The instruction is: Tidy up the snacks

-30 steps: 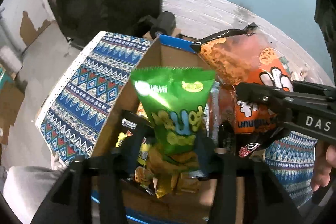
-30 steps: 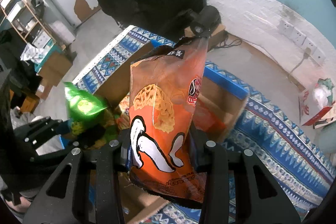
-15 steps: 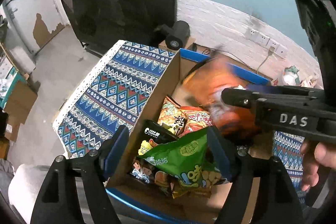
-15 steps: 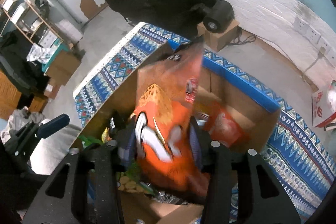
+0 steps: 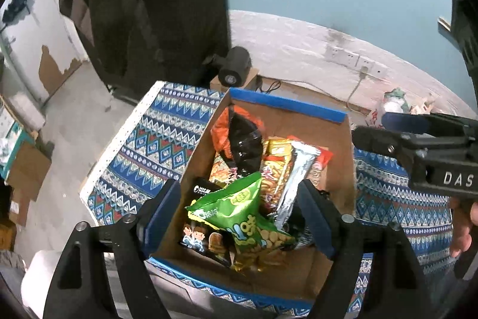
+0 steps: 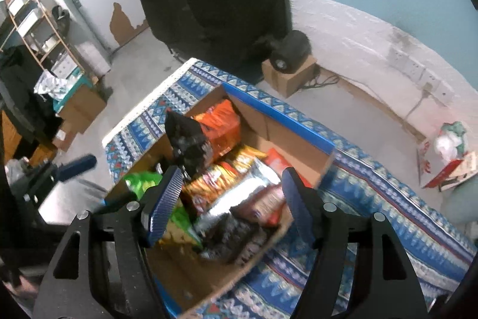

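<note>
Both bags dropped; I'm between picks.
My left gripper (image 5: 239, 196) and right gripper (image 6: 230, 193) hang spread and empty over the cardboard box (image 5: 348, 157); next I need another loose snack.

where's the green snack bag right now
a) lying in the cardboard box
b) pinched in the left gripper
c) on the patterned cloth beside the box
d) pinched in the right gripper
a: the green snack bag lies among other packets inside the cardboard box, and both the left gripper and right gripper are open and hold nothing.
</note>
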`<state>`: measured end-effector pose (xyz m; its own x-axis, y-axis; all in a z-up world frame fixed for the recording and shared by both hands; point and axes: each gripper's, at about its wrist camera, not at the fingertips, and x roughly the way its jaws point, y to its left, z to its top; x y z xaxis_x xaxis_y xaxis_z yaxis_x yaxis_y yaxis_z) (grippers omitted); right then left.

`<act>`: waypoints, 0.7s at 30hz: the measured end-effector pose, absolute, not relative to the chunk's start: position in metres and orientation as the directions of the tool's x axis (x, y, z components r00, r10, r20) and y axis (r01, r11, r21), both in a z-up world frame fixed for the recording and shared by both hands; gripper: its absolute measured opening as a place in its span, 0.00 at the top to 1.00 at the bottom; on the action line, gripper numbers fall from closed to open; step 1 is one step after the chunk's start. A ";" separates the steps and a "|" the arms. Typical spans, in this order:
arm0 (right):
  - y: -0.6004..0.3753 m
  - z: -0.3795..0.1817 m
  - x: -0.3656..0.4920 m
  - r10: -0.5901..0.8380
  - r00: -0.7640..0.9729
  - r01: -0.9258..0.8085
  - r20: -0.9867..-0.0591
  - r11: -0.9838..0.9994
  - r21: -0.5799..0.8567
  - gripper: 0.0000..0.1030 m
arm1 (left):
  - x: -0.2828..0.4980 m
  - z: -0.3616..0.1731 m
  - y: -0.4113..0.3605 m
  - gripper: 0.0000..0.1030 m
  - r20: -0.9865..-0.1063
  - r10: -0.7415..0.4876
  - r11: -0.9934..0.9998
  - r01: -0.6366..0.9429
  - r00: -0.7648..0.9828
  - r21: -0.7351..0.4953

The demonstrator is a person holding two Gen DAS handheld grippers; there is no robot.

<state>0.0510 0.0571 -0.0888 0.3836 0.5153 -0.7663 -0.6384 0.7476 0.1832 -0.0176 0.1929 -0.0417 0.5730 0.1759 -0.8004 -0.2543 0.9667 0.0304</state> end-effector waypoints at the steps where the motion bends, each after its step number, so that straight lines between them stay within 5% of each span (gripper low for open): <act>1: 0.052 -0.088 0.048 0.509 0.393 -0.634 -0.765 0.753 0.175 0.32 | -0.020 -0.038 0.190 0.15 -0.794 0.180 0.967 -0.251 0.581 0.036; 21: -0.035 -0.064 0.003 0.478 0.531 -0.551 -0.700 0.822 0.143 0.31 | -0.040 0.001 0.150 0.09 -0.739 0.179 0.979 -0.190 0.650 0.071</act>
